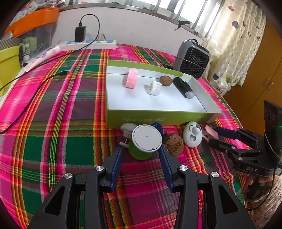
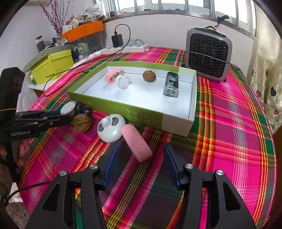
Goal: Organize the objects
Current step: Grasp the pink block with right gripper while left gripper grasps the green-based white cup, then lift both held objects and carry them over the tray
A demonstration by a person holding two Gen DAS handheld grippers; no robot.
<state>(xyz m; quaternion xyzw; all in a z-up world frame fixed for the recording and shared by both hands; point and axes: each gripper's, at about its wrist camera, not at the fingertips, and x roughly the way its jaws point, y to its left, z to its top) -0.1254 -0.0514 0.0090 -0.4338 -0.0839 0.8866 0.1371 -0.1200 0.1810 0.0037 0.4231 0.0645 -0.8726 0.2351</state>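
Here, pink case (image 2: 136, 142) lying on plaid cloth (image 2: 229, 141) between right gripper (image 2: 140, 161) fingers, jaws apart, not touching it

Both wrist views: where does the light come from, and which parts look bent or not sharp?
Left wrist view: daylight enters through the window, overexposed white; fisheye curves the tablecloth stripes; dark corners. Right wrist view: same bright window; the pink case between the open right gripper looks slightly soft; the green box rim bows.
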